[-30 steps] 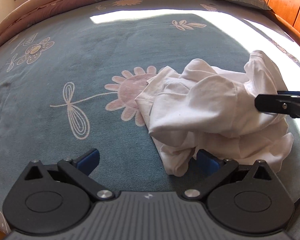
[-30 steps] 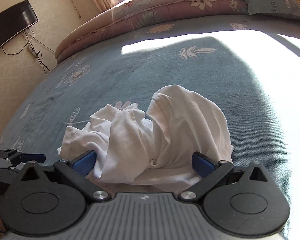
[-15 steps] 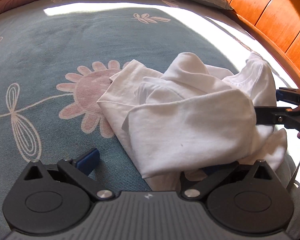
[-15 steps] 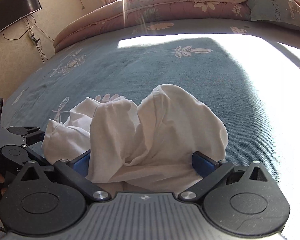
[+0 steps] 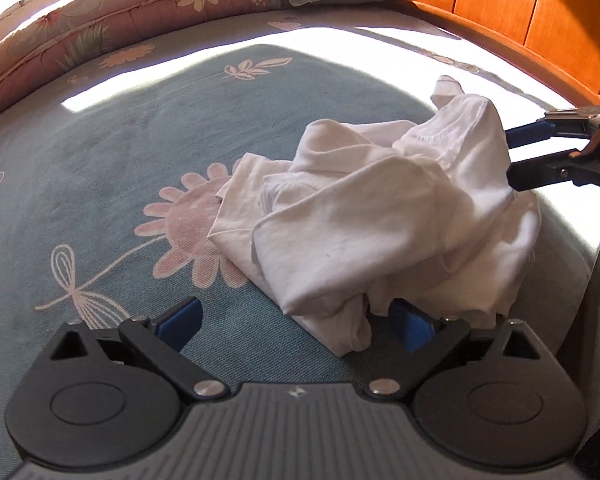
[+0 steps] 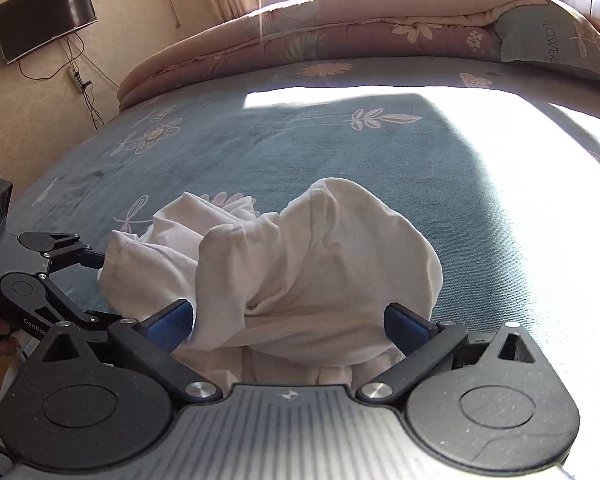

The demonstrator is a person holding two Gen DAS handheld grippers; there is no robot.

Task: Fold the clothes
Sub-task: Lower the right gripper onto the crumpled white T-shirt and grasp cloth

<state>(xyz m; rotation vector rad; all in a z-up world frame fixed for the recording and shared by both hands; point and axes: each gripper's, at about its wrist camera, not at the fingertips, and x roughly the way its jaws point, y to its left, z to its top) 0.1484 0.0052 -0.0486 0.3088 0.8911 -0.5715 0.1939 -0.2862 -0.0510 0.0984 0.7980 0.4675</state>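
Observation:
A crumpled white garment (image 5: 380, 216) lies in a heap on the blue flowered bedsheet (image 5: 140, 152). My left gripper (image 5: 296, 320) is open at the heap's near edge, and a bottom fold of the cloth hangs between its blue pads. From the right side my right gripper (image 5: 516, 156) reaches into the heap, its fingers apart against the cloth. In the right wrist view the garment (image 6: 300, 264) bulges up between the wide-open fingers of the right gripper (image 6: 286, 318). The left gripper (image 6: 94, 286) shows at the left edge beside the heap, held by a hand.
A folded quilt (image 6: 340, 28) and a pillow (image 6: 552, 48) lie along the far side of the bed. An orange wooden headboard (image 5: 520, 20) runs at the right. A TV (image 6: 44, 16) hangs on the wall. Strong sunlight (image 6: 540, 200) washes out the sheet's right part.
The left gripper has drawn back a little and turned, so the cloth that covered its right finger now hangs between the fingers. The right gripper stays open around the bunched cloth.

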